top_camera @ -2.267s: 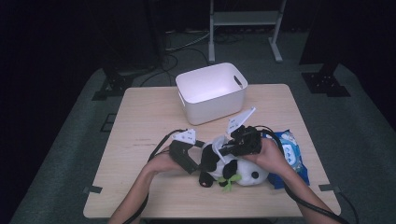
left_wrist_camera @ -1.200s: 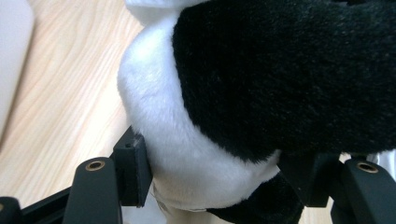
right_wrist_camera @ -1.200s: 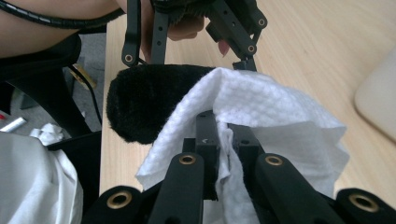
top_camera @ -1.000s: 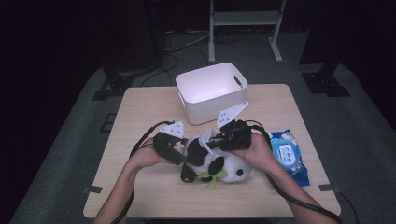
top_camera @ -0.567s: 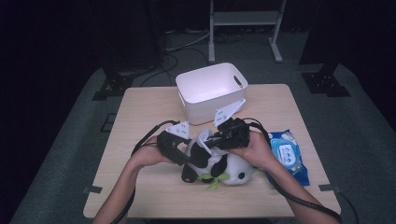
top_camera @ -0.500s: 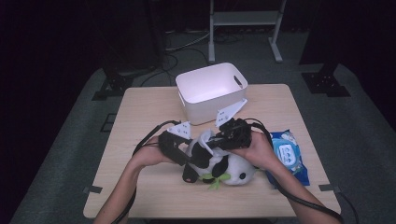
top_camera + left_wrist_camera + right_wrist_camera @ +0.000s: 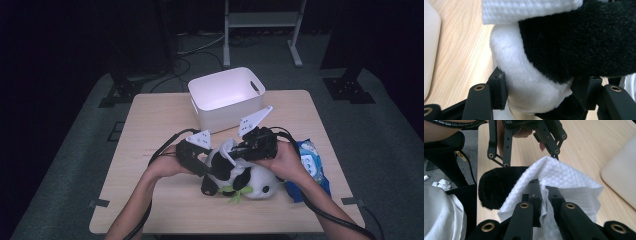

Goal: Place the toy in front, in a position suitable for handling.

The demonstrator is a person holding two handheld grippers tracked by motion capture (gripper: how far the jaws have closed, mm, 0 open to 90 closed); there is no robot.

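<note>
Between the left gripper's [image 7: 536, 92] fingers [image 7: 497, 91] sits one plush panda [image 7: 242, 177], its white-and-black body squeezed as they have just been closing. Pinched tight in the right gripper's [image 7: 543, 195] fingers [image 7: 534, 195] is one white wipe [image 7: 564, 180], draped over the panda on the table [image 7: 155, 125]. One white bin [image 7: 227, 97] stands beyond, and one blue packet [image 7: 312, 167] lies beside the right hand [image 7: 285, 162].

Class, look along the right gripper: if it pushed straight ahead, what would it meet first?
Probably the plush panda's black limb, lying just beyond the white wipe that the right gripper holds; depth is unclear.

Plush panda [image 7: 247, 180], black and white, lies on its side at table's near middle. White textured wipe [image 7: 564, 185], crumpled, draped against its black fur.
</note>
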